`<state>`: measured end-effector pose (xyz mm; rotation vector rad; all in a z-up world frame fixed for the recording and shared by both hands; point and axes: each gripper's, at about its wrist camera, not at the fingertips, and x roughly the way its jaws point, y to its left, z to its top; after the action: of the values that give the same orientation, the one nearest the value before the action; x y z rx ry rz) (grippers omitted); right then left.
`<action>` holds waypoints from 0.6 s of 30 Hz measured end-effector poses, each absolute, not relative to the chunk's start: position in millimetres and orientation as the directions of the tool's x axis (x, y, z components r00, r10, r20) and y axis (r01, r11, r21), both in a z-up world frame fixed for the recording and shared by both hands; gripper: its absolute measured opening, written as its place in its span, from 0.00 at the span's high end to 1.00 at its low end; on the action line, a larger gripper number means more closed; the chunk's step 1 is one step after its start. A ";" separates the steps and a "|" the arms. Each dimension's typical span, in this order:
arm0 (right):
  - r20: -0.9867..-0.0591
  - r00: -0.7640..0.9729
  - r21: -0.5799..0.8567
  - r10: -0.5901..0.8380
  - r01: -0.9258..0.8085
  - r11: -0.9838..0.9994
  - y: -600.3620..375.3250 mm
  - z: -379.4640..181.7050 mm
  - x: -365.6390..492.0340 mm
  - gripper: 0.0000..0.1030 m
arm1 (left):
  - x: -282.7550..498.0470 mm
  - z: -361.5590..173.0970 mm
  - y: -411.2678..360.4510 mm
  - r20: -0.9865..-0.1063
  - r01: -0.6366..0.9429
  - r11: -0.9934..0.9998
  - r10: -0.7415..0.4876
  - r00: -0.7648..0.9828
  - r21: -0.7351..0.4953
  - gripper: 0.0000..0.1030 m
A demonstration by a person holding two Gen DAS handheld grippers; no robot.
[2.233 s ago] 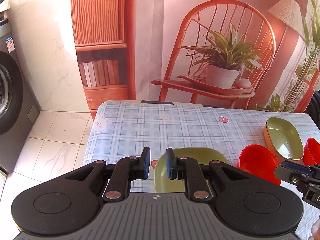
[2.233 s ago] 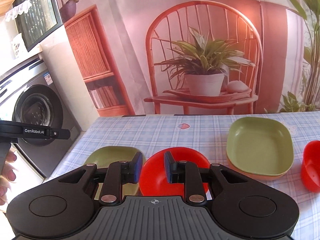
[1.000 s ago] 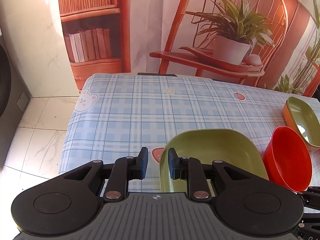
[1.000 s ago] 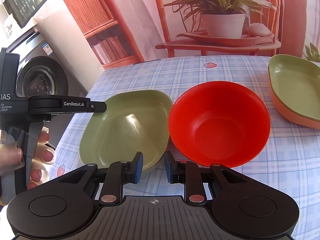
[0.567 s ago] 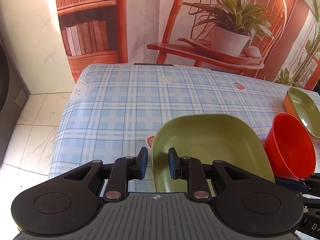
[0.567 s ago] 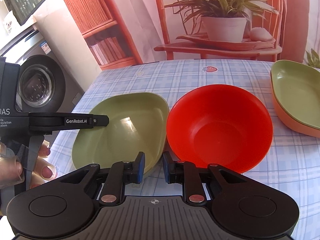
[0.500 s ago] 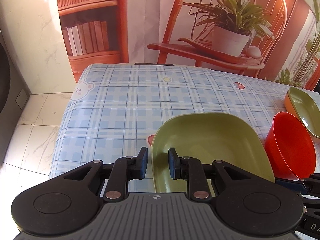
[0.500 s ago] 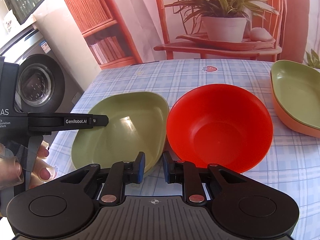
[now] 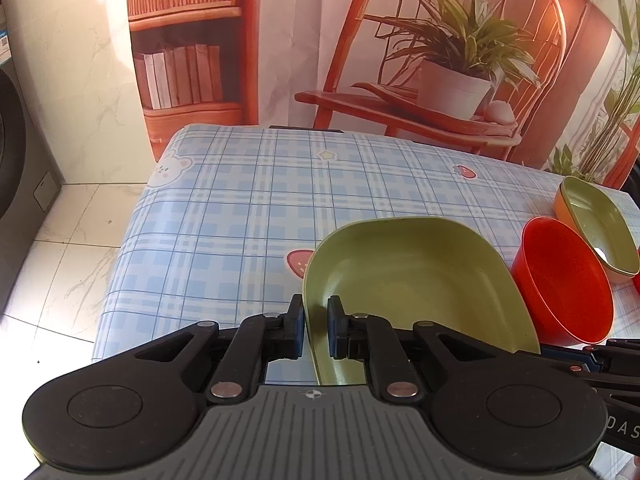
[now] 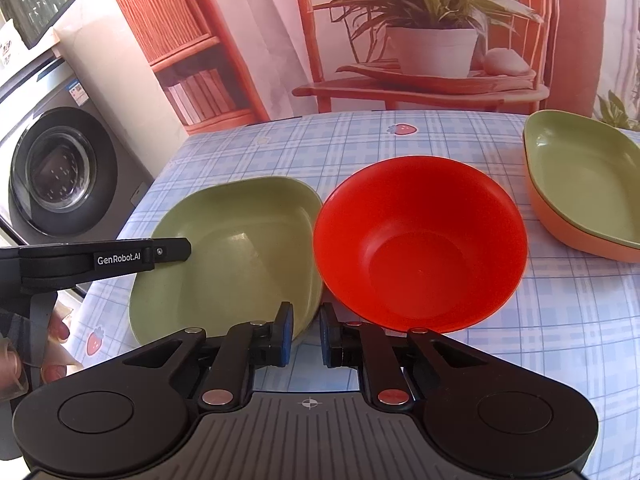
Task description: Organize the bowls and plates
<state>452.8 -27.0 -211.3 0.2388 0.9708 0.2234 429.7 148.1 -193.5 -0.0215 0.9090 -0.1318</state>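
A: The shallow square olive-green plastic plate (image 9: 416,276) sits at the near left of the desk (image 9: 248,208), touching or almost touching the round red plastic bowl (image 10: 420,240) on its right. How do you reckon it handles?

B: Light and stiff, I'd judge, with a glossy glaze that could slide between pads. The raised rim is the only real purchase; the flat floor offers nothing to pinch.

A: And that is where the left tongs (image 9: 316,326) are. They have just been closing, and the near-left rim stands between the blue pads, one pad outside the wall and one inside, clenched on it.

B: A corner grip on a wide dish means it will want to droop away from the pads once lifted. Keep it low and level.

A: The right tongs (image 10: 305,334)?

B: Those have just been closing too, and are drawn nearly together, but the gap shows only checked cloth. They sit at the seam between plate and bowl, gripping neither as far as I can tell.

A: Destination?

B: Probably the far-right stack, a green plate nested in an orange one (image 10: 580,240).
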 end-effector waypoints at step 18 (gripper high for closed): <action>-0.704 0.609 0.362 0.365 -0.134 0.922 -50.5 -152.6 428.1 0.88 | 405.8 -117.3 129.8 -0.734 0.055 0.998 -0.062 0.676 -0.034 0.88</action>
<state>428.1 -50.5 -152.6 0.2866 0.8709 0.2930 405.8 129.8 -117.3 -0.0093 0.8260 -0.0660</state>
